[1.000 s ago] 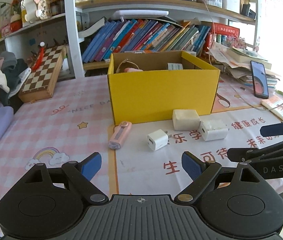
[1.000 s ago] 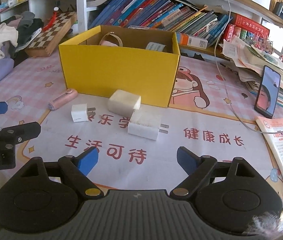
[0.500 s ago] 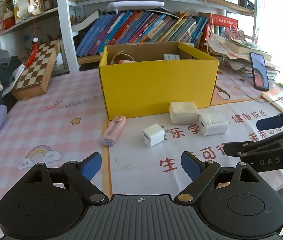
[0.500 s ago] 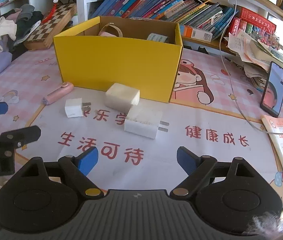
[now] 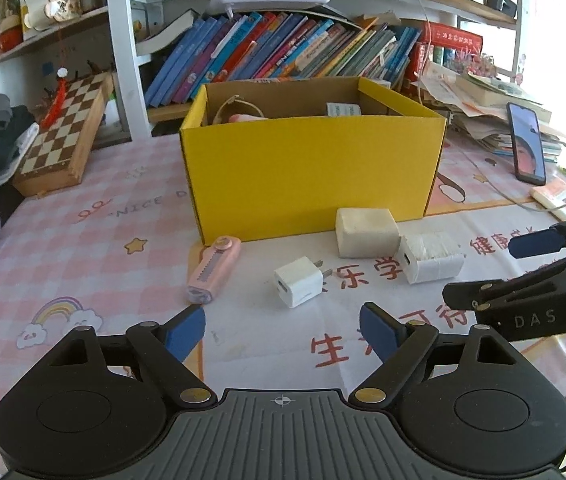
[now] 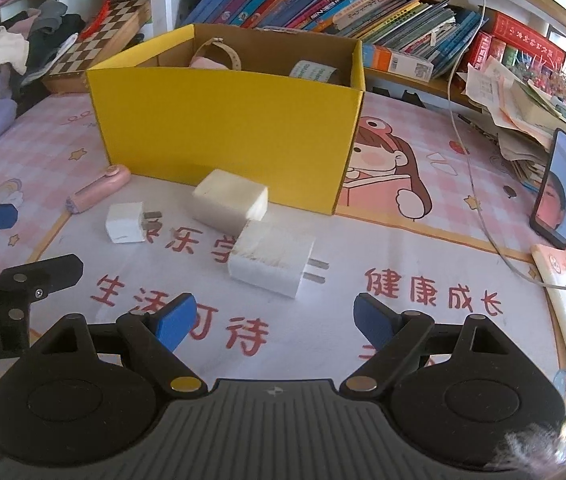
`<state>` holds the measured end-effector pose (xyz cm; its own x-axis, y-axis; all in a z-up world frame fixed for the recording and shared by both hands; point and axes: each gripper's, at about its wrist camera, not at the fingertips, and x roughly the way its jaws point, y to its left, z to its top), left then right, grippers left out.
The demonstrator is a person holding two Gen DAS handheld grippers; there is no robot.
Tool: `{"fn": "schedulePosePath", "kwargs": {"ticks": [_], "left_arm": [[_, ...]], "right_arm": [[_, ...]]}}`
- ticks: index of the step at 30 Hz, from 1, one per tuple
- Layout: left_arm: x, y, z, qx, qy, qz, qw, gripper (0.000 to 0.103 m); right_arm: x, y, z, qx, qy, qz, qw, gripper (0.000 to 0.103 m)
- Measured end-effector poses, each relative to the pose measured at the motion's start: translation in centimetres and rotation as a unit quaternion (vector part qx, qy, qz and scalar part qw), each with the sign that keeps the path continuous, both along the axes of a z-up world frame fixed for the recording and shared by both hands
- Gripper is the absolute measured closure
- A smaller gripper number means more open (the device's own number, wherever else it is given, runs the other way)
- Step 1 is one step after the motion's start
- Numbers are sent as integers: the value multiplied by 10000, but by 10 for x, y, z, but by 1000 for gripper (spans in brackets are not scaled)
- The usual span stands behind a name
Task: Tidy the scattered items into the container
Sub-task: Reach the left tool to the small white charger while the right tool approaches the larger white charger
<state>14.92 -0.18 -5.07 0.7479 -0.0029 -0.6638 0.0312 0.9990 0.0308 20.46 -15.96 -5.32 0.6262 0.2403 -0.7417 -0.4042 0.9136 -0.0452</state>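
The tablecloth [image 5: 83, 216] reads "NICE D…", with red Chinese characters nearer. The right hand-held gripper [image 5: 483, 272] bears "DAS". The left hand-held gripper [image 5: 282, 330], jaws wide with nothing between them, has just been closing slightly; the right's jaws stand wide and empty.

The box [image 5: 311, 176] stands on the bench [image 5: 83, 240] toward its far edge, before the bookshelf [image 5: 283, 56]. A watch [image 6: 219, 52] and a packet [image 6: 313, 71] lie in it. Before the box's near wall lie, left to right, a slim case [image 5: 215, 270], a small charger [image 5: 298, 281], a block [image 5: 366, 232] and a large charger [image 5: 431, 258], the last two touching. A chessboard [image 5: 63, 136] leans at the far left corner; a phone [image 5: 529, 142] stands toward the right edge.
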Motion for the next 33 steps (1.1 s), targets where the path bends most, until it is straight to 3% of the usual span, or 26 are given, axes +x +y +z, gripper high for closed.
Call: {"fn": "schedulePosePath", "kwargs": {"ticks": [11, 16, 26, 30, 33], "left_arm": [[18, -8, -7, 2, 78, 23, 10000, 23], [27, -8, -12, 22, 131, 71, 9999, 32], [47, -10, -22, 68, 213, 87, 9997, 33], [58, -10, -28, 80, 338, 17, 9994, 44], [65, -9, -32, 62, 424, -7, 9991, 45]], "right_arm": [[23, -2, -3, 21, 17, 127, 9999, 17], [31, 2, -8, 10, 46, 244, 9997, 17], [48, 9, -16, -55, 151, 406, 9990, 19], [55, 9, -19, -54, 217, 424, 9989, 21], [58, 11, -20, -44, 234, 462, 9986, 26]]}}
